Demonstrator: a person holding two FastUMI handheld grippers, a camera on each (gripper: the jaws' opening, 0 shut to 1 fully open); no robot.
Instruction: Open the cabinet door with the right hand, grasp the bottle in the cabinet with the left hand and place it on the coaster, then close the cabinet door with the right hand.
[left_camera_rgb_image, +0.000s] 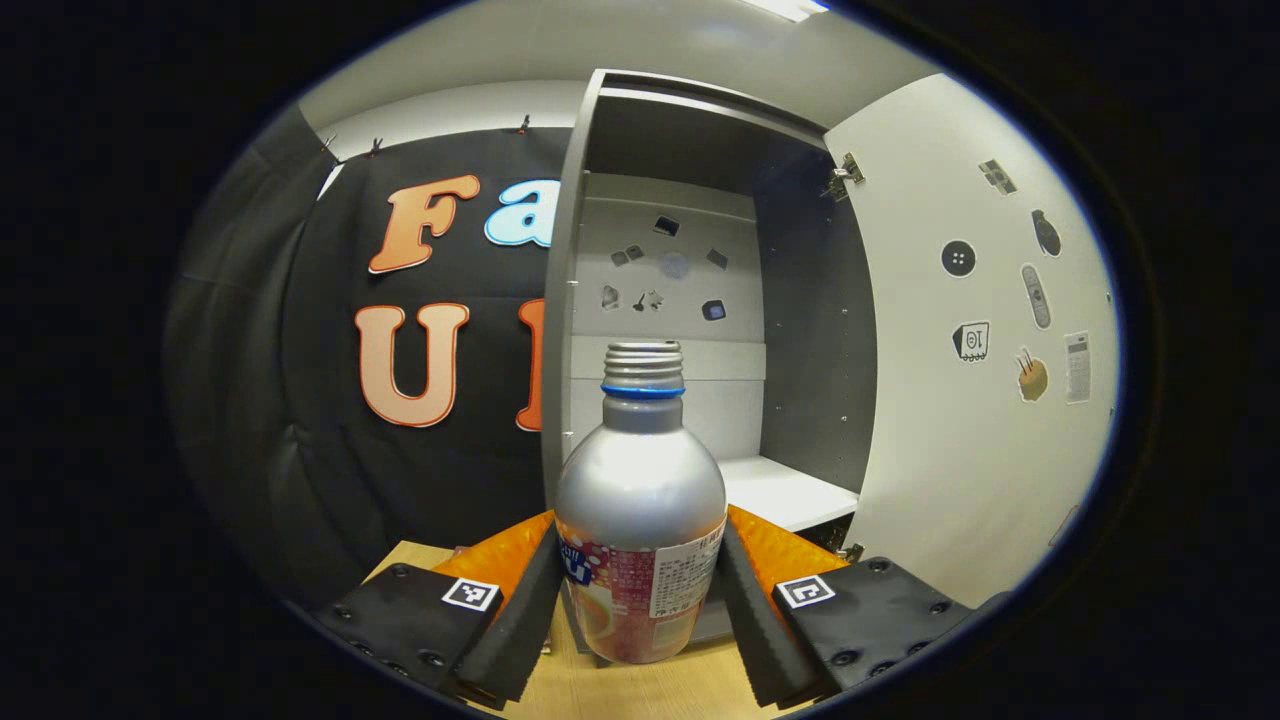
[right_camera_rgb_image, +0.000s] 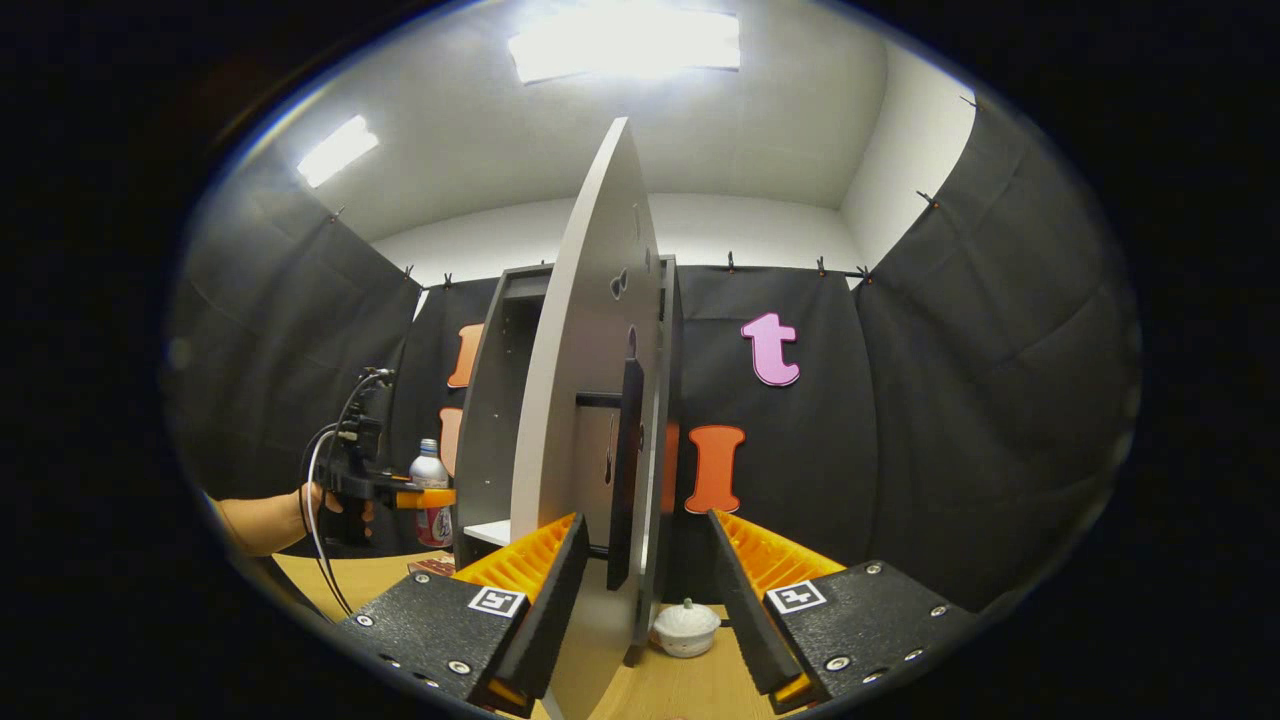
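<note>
Between the fingers of the left gripper (left_camera_rgb_image: 640, 600) stands the bottle (left_camera_rgb_image: 640, 520), both pads pressed against its lower body, so the jaws hold it at about the width of its label band. It is upright and out in front of the cabinet (left_camera_rgb_image: 690, 300), above the wooden table (left_camera_rgb_image: 600, 690); whether its base rests on the wood I cannot tell. In the right gripper view the bottle (right_camera_rgb_image: 431, 490) shows small and far left, held by the other gripper with a hand (right_camera_rgb_image: 320, 500) behind it. I cannot make out the coaster with any certainty.

The right gripper (right_camera_rgb_image: 640, 580) has its jaws wide apart, straddling the open door (right_camera_rgb_image: 580, 400) and its dark bar handle (right_camera_rgb_image: 630, 470) without visibly pressing on either.

The main risk is a slip: the bottle is smooth, rounded metal with a glossy label, gripped low while its domed shoulder and threaded, uncapped neck rise well above the pads, so a quick swing could tip it or let it rotate. Setting it down off centre could leave it rocking. The door is a thin, flat, matte panel on hinges (left_camera_rgb_image: 845, 178); with the right jaws loose around it, it could swing against the left arm's path. A small white lidded pot (right_camera_rgb_image: 685, 625) sits on the table by the door's foot and could be knocked.
</note>
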